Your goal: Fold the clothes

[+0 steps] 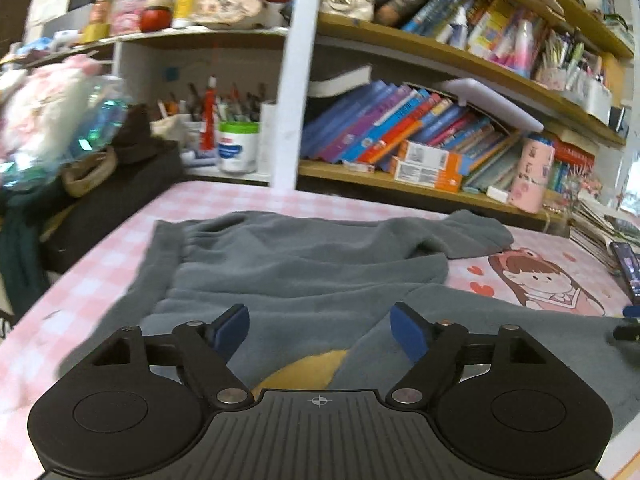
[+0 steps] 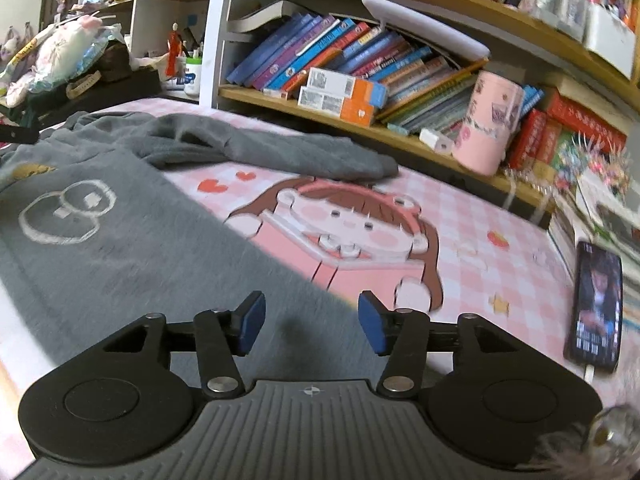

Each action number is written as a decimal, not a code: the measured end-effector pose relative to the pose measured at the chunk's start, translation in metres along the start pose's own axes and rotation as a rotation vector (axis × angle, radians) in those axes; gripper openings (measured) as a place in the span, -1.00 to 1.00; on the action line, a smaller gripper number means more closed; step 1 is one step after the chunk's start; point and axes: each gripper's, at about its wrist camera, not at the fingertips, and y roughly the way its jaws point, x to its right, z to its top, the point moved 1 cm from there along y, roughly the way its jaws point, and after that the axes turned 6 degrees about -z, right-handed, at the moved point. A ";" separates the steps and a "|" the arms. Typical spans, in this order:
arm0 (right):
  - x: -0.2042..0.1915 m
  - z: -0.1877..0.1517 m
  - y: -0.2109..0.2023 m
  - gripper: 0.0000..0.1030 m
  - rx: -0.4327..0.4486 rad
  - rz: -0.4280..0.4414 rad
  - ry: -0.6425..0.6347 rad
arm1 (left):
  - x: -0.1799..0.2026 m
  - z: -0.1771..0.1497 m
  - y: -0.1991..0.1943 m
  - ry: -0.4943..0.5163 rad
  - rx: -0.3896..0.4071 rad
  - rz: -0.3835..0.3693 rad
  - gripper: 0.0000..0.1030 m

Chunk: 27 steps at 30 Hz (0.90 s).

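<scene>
Right now both tools stand open with nothing between their pads: the left tool (image 1: 318,330) spread wide over grey cloth, the right tool (image 2: 312,322) parted less far over the garment's near edge. Neither has hold of anything.

Just ahead of both lies the grey sweatshirt (image 1: 304,268), spread on the bench (image 2: 500,216), which wears a pink checked cover printed with a cartoon girl (image 2: 348,224). From the left tool the garment runs straight forward, and a yellow patch (image 1: 304,368) shows right below the pads. From the right tool it lies ahead and to the left, its white outline print (image 2: 66,212) face up. One sleeve (image 2: 280,152) stretches crosswise along the far edge, its long axis running left to right, cuff toward the right side. That sleeve looks nearer the right tool, so I judge that hand better placed to bring it inward.

A phone (image 2: 596,308) rests at the bench's right edge. Beyond, a bookshelf (image 1: 420,184) holds slanted books, a pink canister (image 2: 490,128), and a pen pot (image 1: 238,144).
</scene>
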 end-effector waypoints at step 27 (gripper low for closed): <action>-0.019 0.127 0.219 0.14 -0.002 0.115 -0.337 | 0.019 -0.001 0.044 0.060 -0.045 -0.026 0.94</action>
